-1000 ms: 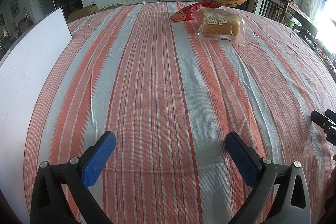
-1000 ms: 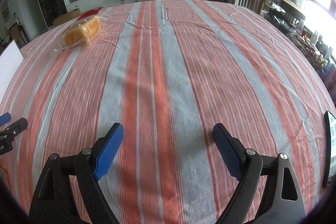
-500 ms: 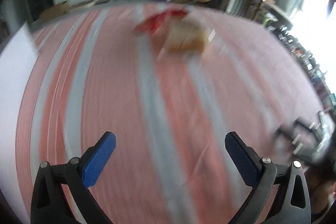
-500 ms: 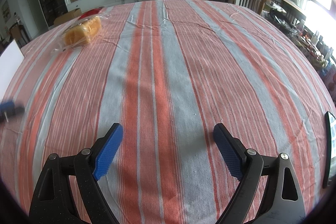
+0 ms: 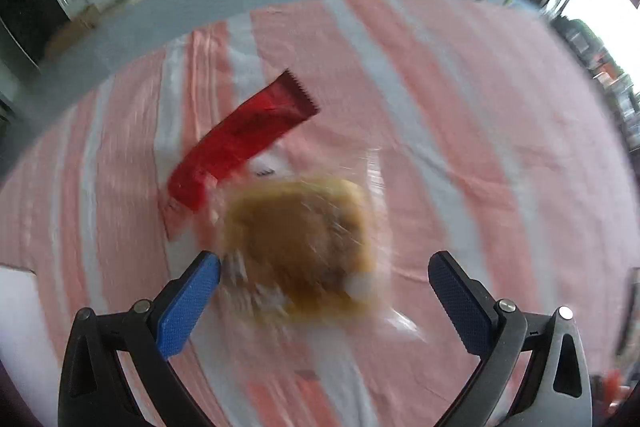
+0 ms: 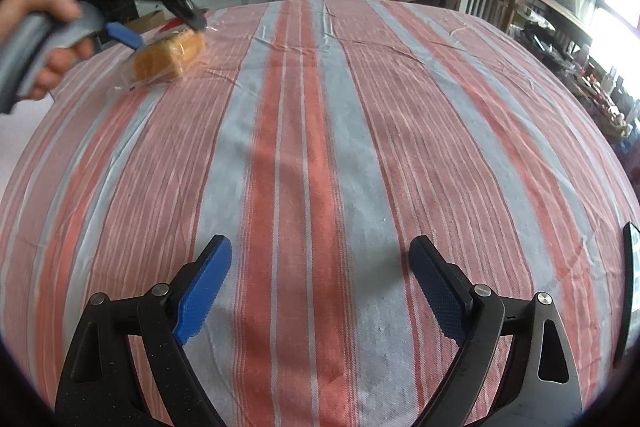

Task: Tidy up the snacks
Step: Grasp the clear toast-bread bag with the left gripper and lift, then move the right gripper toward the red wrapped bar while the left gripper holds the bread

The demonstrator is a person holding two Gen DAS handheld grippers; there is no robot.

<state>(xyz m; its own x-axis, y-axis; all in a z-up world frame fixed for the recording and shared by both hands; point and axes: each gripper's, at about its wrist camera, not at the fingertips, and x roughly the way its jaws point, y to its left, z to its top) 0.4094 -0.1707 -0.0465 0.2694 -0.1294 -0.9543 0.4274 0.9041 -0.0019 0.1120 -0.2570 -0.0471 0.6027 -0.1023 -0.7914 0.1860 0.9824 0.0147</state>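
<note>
The bagged bread (image 5: 298, 247) lies on the striped cloth of the surface (image 5: 480, 131), toward its far left part as your right-hand camera sees it (image 6: 168, 61). It is a golden block sealed in loose clear film. Touching its far corner, partly tucked under the film, lies a red sachet (image 5: 244, 135) with a serrated end.

Judgement on handling: the bread looks light and soft, so it would crush under a hard squeeze. The film is slick and slack; it may slide or bunch between the pads. Take hold across the body of the loaf, at its two long sides, with gentle pressure, or pinch the spare film at an end. The sachet is flat and thin, and would need a pinch at an edge.

Your left tongs (image 5: 324, 291) stand wide apart directly over the bread, one pad at each side, clamped on nothing; that view is blurred, so contact cannot be confirmed. Your right tongs (image 6: 320, 275) are likewise spread apart, holding nothing, over bare cloth well apart from both snacks.
</note>
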